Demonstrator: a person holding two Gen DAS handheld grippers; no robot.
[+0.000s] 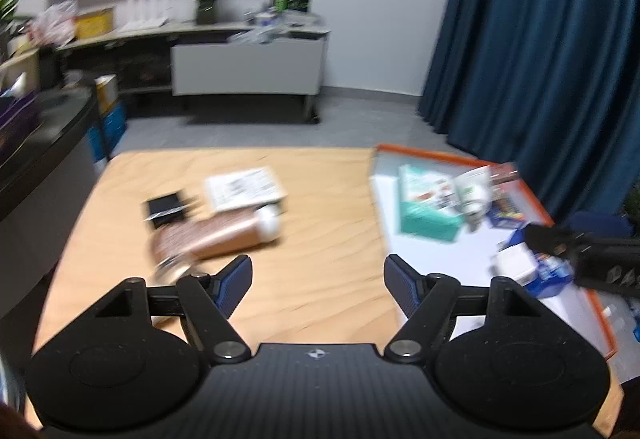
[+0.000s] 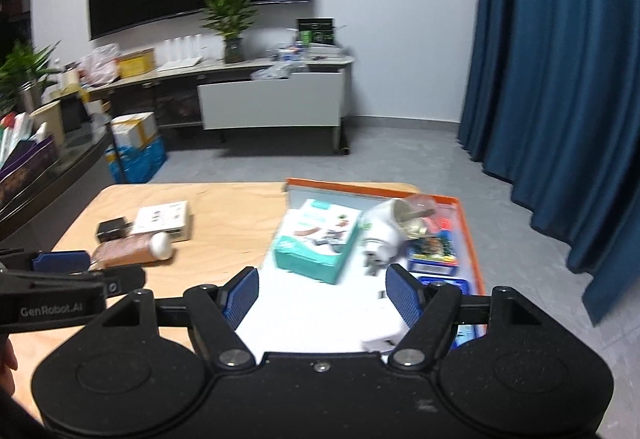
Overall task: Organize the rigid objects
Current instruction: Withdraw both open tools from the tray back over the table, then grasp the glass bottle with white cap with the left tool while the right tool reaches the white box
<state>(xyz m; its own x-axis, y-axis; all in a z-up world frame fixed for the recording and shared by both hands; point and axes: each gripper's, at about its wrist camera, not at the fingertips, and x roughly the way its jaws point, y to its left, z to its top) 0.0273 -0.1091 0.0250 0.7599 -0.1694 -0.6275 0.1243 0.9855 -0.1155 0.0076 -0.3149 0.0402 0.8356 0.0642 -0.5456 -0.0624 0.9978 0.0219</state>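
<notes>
The desk carries an orange-rimmed tray on its right side, holding a teal box and a white bottle. Left on the bare wood lie a brown bottle, a white box and a black box. The left gripper and right gripper both have their jaws apart, holding nothing.

On the wooden table lie three loose things: one black box, one flat white box and one pink bottle with a white cap. One orange-rimmed tray holds one teal box, one white bottle, one clear cup and several small blue packs, too blurred to count. Two grippers are in view. Farther back stand two potted plants and one dark screen.
</notes>
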